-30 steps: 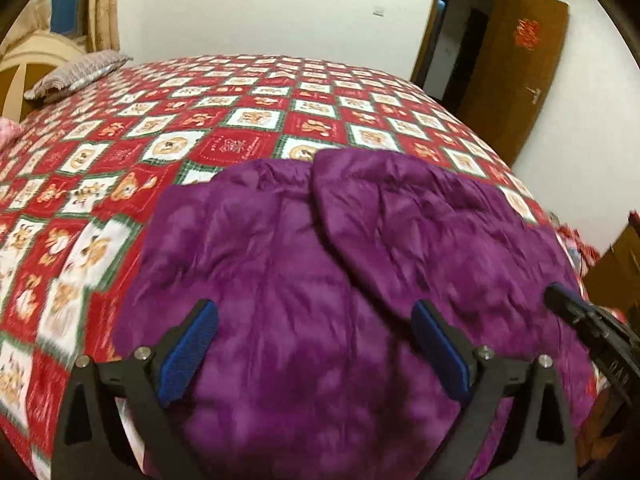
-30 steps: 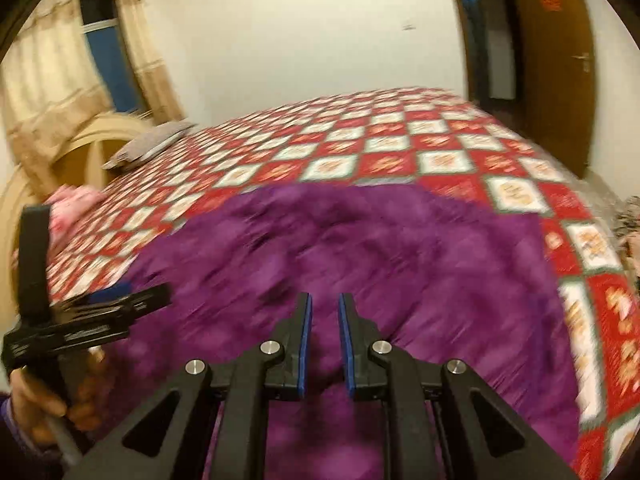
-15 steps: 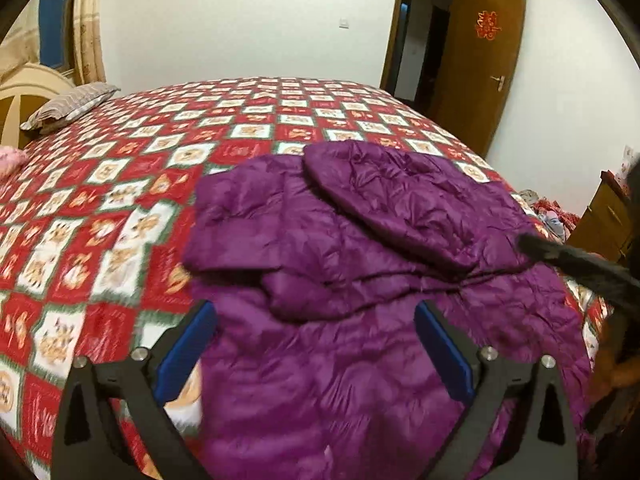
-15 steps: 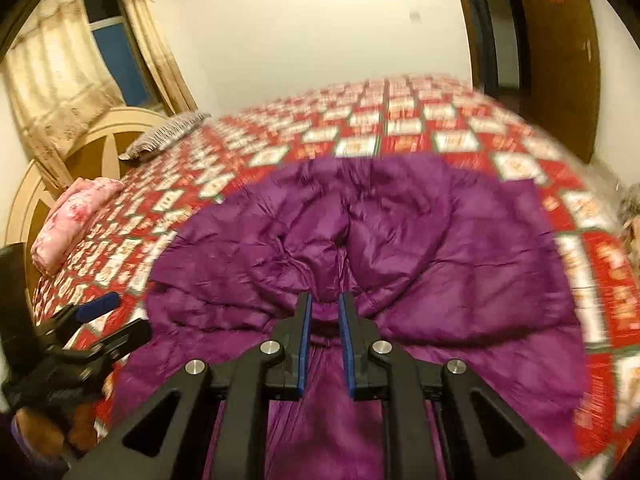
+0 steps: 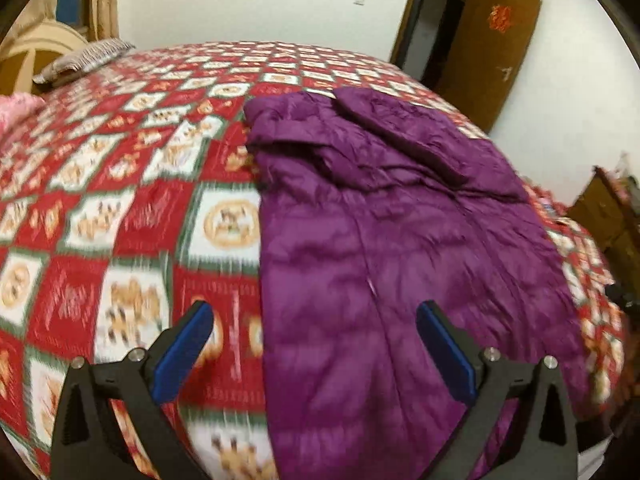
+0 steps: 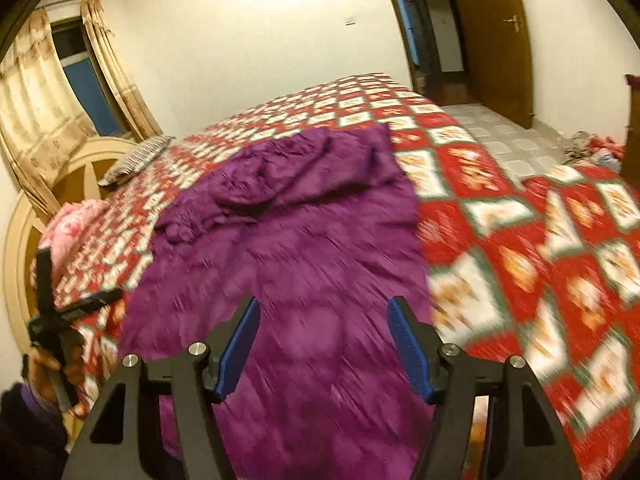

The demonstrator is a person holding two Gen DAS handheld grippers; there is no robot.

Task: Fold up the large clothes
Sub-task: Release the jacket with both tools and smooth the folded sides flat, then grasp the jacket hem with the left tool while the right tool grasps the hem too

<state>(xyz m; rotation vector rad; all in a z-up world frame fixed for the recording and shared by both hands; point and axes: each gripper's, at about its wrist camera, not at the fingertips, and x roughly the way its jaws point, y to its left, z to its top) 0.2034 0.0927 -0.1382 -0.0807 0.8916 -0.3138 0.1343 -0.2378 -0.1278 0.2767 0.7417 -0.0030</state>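
Observation:
A large purple padded jacket (image 5: 392, 248) lies flat on the bed, its sleeves and hood folded over the upper part; it also shows in the right wrist view (image 6: 304, 248). My left gripper (image 5: 314, 342) is open and empty, hovering above the jacket's near left edge. My right gripper (image 6: 323, 344) is open and empty above the jacket's near hem. The left gripper also shows at the left of the right wrist view (image 6: 72, 312), held in a hand.
The bed carries a red, white and green patterned quilt (image 5: 120, 208). A grey pillow (image 5: 80, 60) and a pink pillow (image 6: 72, 224) lie by the wooden headboard (image 6: 72, 176). A brown door (image 5: 488, 48) stands open at the far right. Clothes lie on the floor (image 6: 592, 148).
My right gripper has opened and let go of the jacket. Both grippers have pulled back and risen from the jacket. The jacket now lies flat and narrower, with the quilt showing on both sides.

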